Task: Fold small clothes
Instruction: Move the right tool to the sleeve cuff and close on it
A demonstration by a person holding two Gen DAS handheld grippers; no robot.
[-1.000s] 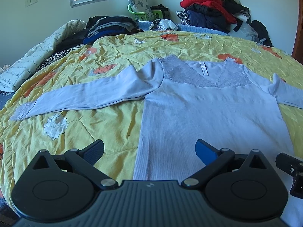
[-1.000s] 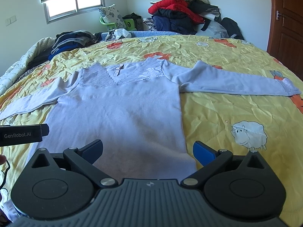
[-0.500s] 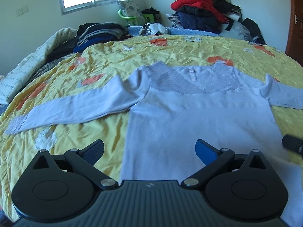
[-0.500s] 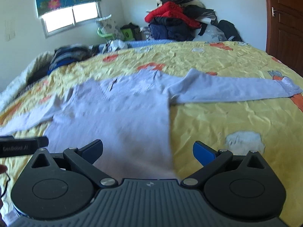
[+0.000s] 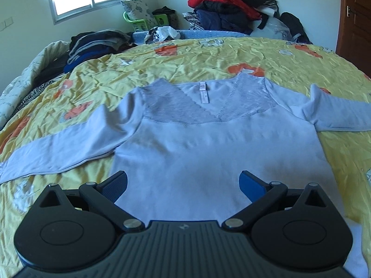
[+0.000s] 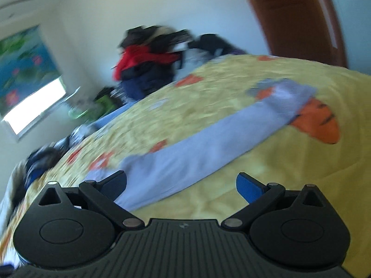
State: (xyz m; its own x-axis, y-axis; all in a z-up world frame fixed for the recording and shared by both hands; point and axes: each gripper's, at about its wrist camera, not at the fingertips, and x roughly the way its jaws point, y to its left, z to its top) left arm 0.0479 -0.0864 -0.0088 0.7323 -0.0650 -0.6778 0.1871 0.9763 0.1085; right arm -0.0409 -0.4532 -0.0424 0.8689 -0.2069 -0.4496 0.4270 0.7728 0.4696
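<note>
A pale lilac long-sleeved top point(image 5: 208, 153) lies flat, front up, on the yellow bedspread point(image 5: 208, 55), with a lace V-neck yoke and a white label point(image 5: 203, 92). Its left sleeve point(image 5: 65, 143) stretches out to the left. My left gripper point(image 5: 183, 183) hovers open over the hem area, with nothing between its blue pads. The right wrist view is blurred and tilted: the top's right sleeve point(image 6: 208, 148) runs diagonally across the bedspread point(image 6: 266, 185). My right gripper point(image 6: 180, 184) is open above the sleeve's near part.
A heap of red and dark clothes point(image 5: 231, 7) sits beyond the bed's far edge, and folded dark garments point(image 5: 92, 46) lie at the far left. A white quilt point(image 5: 25, 76) lies along the left edge. A brown door point(image 6: 299, 18) stands to the right.
My left gripper moved right, centring over the top's body. My right gripper swung right and tilted, leaving the body and now facing the right sleeve; its view blurred.
</note>
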